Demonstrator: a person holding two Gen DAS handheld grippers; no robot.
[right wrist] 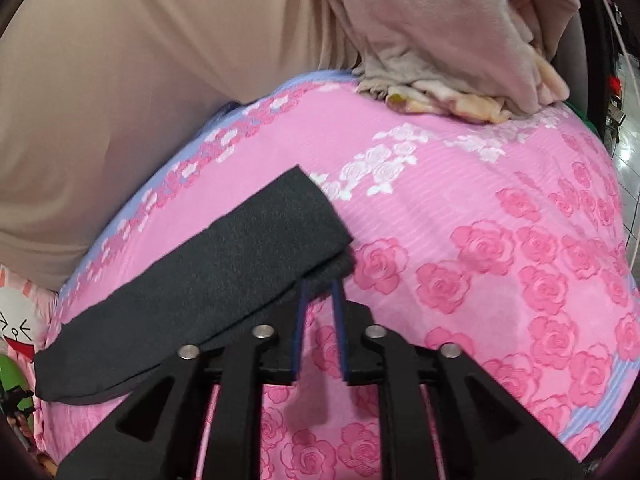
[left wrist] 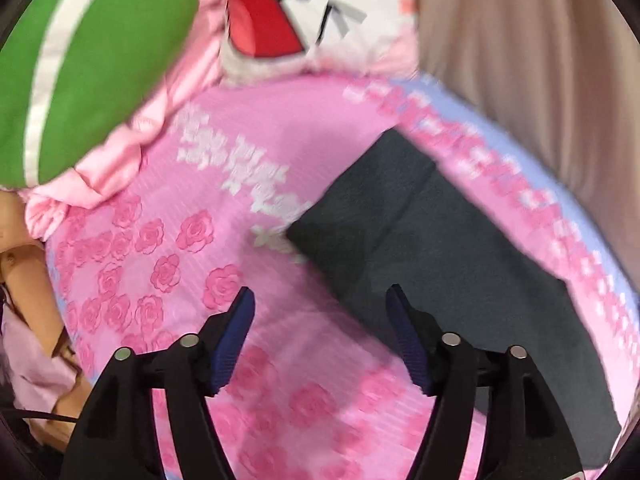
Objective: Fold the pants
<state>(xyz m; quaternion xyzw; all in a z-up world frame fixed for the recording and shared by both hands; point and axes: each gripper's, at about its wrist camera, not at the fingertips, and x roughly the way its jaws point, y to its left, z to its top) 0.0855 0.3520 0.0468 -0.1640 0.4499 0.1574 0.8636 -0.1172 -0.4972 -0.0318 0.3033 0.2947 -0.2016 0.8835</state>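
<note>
The dark grey pants [left wrist: 432, 248] lie folded lengthwise in a long strip on the pink rose-print bed sheet [left wrist: 224, 208], near the bed's far edge. My left gripper [left wrist: 320, 300] is open and empty, held above the sheet just short of the pants' near side. In the right wrist view the pants [right wrist: 208, 276] run from lower left to the middle. My right gripper [right wrist: 320, 282] has its blue fingers close together, pinching the lower corner of the pants' end.
A green cushion [left wrist: 92, 64] and a white cartoon-face pillow [left wrist: 304, 16] lie at the head of the bed. A beige curtain [right wrist: 152, 60] hangs along the far edge. A heap of beige blankets [right wrist: 448, 36] sits at the foot end.
</note>
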